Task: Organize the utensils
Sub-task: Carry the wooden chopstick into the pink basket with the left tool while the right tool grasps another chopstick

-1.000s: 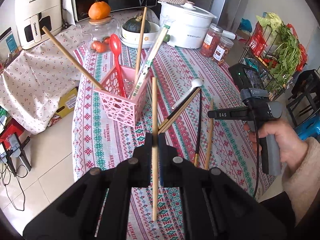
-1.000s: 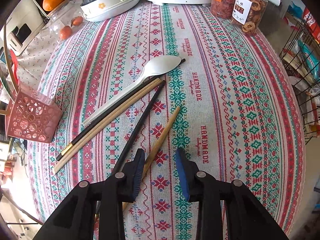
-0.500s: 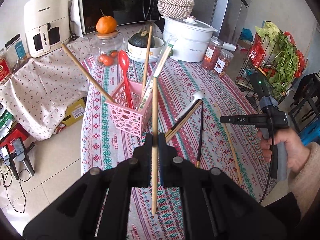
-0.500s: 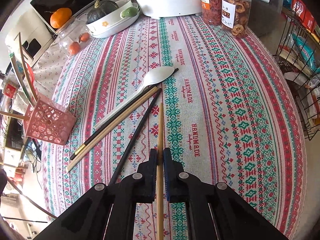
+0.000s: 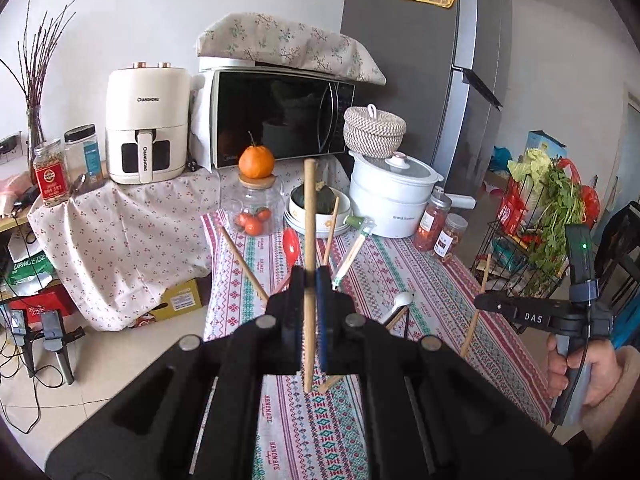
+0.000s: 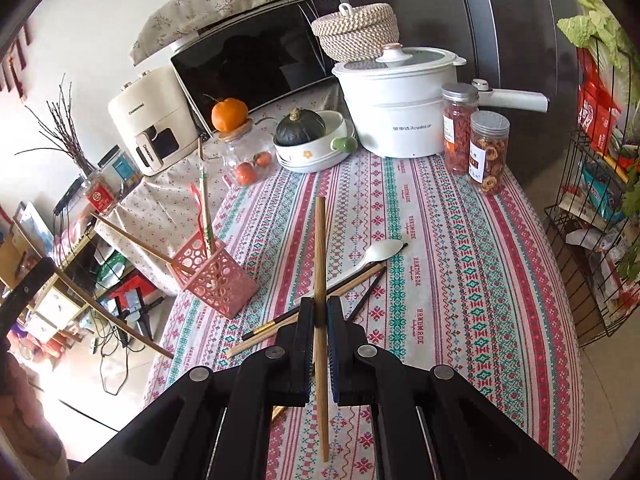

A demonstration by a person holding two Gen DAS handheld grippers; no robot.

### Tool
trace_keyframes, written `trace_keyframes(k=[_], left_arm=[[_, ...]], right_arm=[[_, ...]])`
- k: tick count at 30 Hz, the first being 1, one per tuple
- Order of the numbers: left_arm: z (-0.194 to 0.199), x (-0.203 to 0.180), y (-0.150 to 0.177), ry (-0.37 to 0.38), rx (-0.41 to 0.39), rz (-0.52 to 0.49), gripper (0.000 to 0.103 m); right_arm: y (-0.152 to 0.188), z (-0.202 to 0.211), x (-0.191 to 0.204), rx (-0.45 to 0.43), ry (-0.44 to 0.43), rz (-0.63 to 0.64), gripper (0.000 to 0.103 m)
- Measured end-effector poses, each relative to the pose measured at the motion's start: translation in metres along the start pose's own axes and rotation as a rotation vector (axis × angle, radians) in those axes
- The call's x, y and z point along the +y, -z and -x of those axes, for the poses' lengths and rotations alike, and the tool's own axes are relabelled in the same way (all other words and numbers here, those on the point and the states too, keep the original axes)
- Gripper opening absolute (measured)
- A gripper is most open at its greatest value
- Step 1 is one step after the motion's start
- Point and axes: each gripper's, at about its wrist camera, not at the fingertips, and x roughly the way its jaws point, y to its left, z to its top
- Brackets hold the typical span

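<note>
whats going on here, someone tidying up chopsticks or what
A person is sorting utensils on a table with a patterned tablecloth, holding a gripper in each hand. The left gripper is shut on a light wooden chopstick, and the right gripper is shut on another wooden chopstick. A pink plastic lattice basket already holds several utensils. A white plastic spoon and a few more chopsticks lie on the cloth.

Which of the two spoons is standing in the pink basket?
The red spoon: it stands upright in the basket. The white spoon lies flat on the tablecloth among the loose chopsticks.
</note>
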Motion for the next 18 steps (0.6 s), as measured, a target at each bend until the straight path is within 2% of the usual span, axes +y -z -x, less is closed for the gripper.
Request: trace_keyframes(k=[5, 9, 14, 18], left_arm=[[0.005, 0.001, -0.014, -0.018, -0.134, 0.039, 0.007], [-0.007, -0.003, -0.018, -0.057, -0.211, 0.043, 0.007], [-0.040, -0.006, -0.016, -0.091, -0.186, 0.032, 0.007], [-0.069, -0.011, -0.011, -0.117, -0.100, 0.010, 0.007]], right_arm=[[-0.012, 0.026, 0.025, -0.114, -0.025, 0.056, 0.006], [-0.019, 0.032, 0.040, -0.156, -0.037, 0.084, 0.006], [-0.024, 0.028, 0.050, -0.167, -0.049, 0.095, 0.006], [-0.026, 0.025, 0.053, -0.171, -0.056, 0.102, 0.006]])
